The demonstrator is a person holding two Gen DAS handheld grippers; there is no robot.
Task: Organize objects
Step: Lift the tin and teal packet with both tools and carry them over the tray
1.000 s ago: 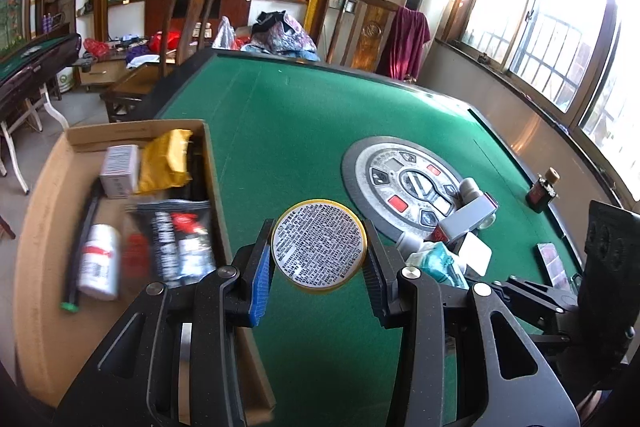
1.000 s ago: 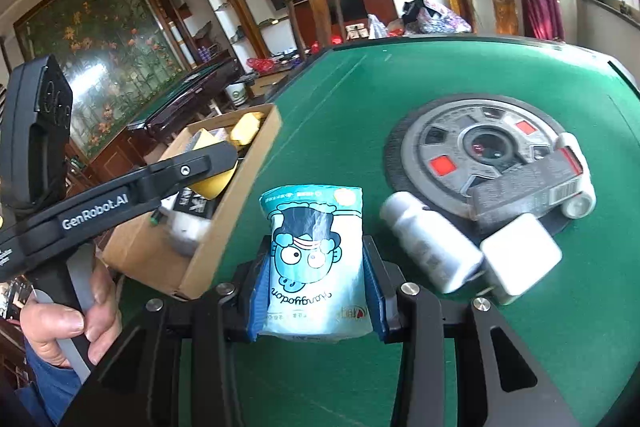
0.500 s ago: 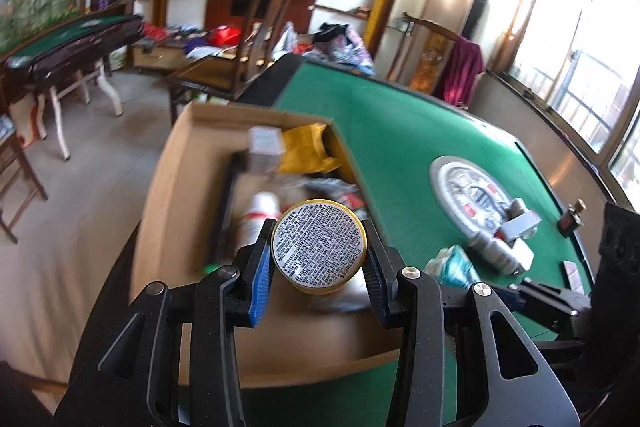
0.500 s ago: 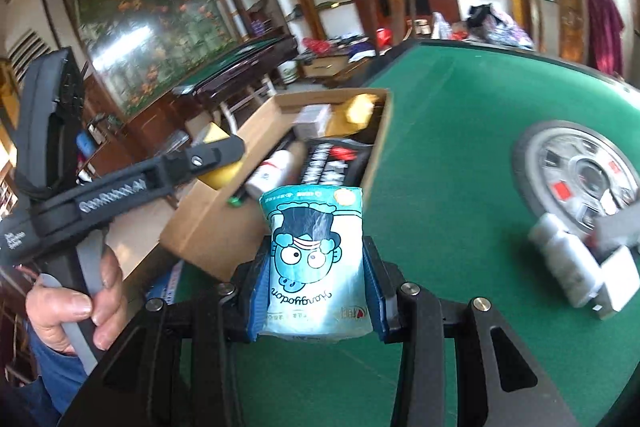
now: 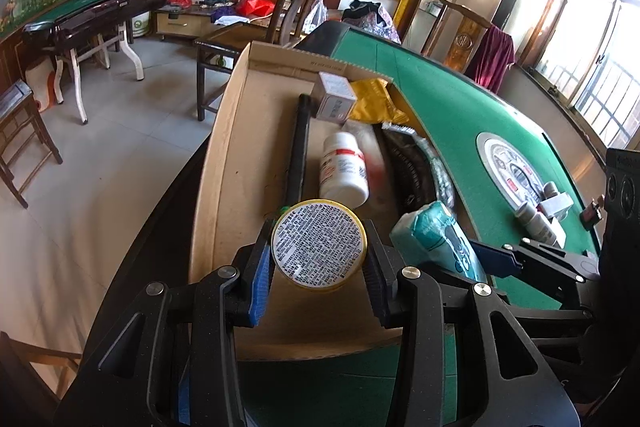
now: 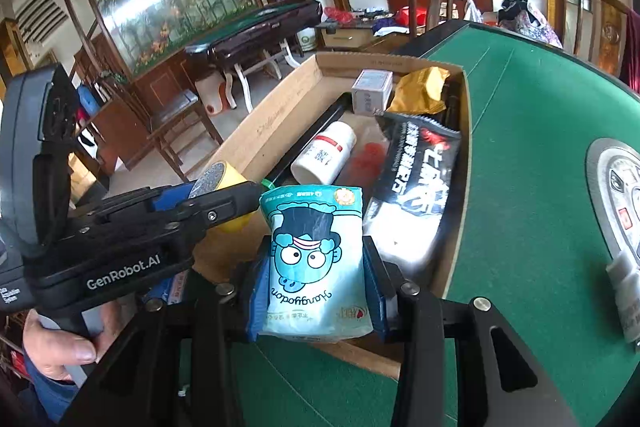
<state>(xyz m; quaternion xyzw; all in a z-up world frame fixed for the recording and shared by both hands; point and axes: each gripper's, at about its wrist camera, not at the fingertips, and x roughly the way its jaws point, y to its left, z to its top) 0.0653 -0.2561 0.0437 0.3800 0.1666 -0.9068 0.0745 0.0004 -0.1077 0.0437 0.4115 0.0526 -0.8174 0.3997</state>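
Note:
My left gripper (image 5: 318, 259) is shut on a round yellow tin (image 5: 319, 244) with a printed label, held above the near end of the cardboard box (image 5: 224, 163). A light blue cartoon packet (image 6: 316, 259) sits clamped in my right gripper (image 6: 316, 283), which hangs over the box's near right corner. That packet (image 5: 436, 239) also shows just right of the tin in the left wrist view. Inside the box lie a white bottle (image 5: 344, 169), a small white carton (image 5: 334, 101), a yellow pouch (image 5: 376, 103), a black packet (image 6: 416, 179) and a black stick (image 5: 298, 147).
The box rests on the left edge of a green felt table (image 5: 452, 115) with a round centre console (image 5: 514, 171). White bottles and small boxes (image 5: 540, 217) lie beside the console. A hand (image 6: 60, 343) grips the left tool's handle. Chairs and another table stand on the floor left.
Both grippers have swung left from over the felt to above the near end of the box, each still holding its object. The bottles by the console now lie far to the right.

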